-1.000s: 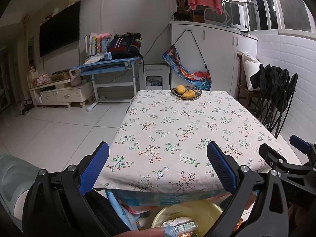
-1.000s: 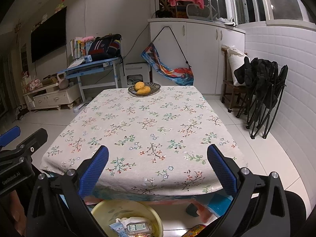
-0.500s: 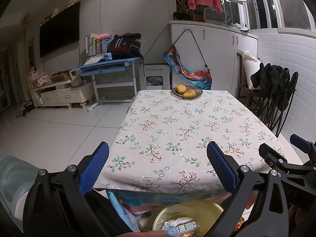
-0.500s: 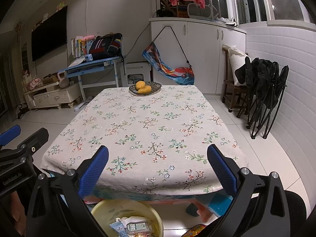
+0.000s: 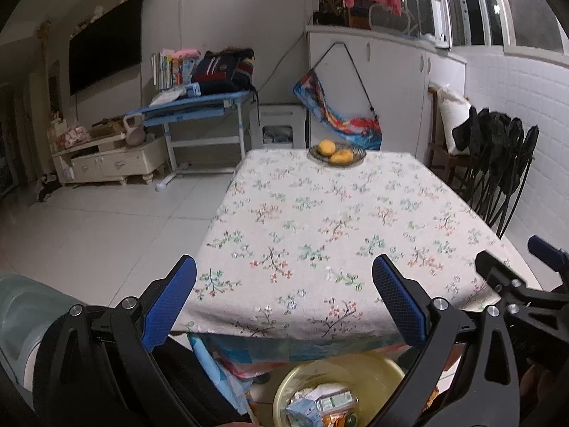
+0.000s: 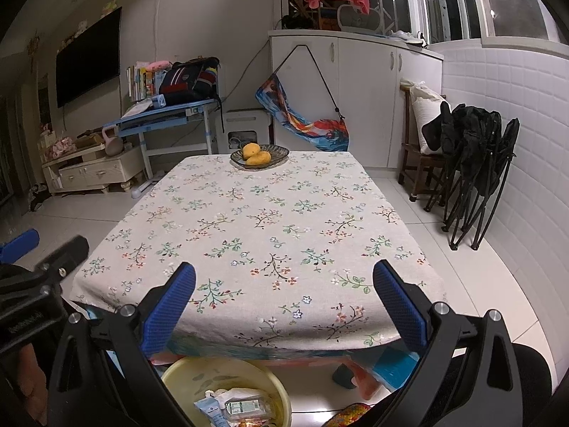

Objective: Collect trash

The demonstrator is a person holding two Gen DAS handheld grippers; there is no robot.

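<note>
The left gripper (image 5: 284, 306) is held level with the near edge of the table (image 5: 334, 213), jaws spread wide, nothing between them. The right gripper (image 6: 284, 306) stands the same way just beside it: jaws fully apart, holding nothing. Each gripper shows at the edge of the other's view.

The trash (image 6: 234, 407) lies in a yellow basin (image 6: 185, 366) on the floor, below the near table edge and beneath both grippers. In the left wrist view the basin (image 5: 377, 366) sits between the two fingers at the bottom of the frame; in the right wrist view it sits below and just inside the left finger.

Materials and shapes:
- Gripper fingers (image 5: 170, 306): black rigid frames with silver fasteners, faced with blue textured pads.
- Basin: round, smooth, pale yellow plastic.
- Tablecloth (image 6: 270, 220): off-white fabric with a small floral sprig print, hanging over the table edge.

Containers and contents:
- Basin: crumpled white paper, a light blue packet and a clear wrapper with a printed label. An orange wrapper also shows in the left wrist view.
- Dark round dish (image 6: 259, 156) at the far end of the table: yellow-orange fruit (image 6: 254, 154).
</note>
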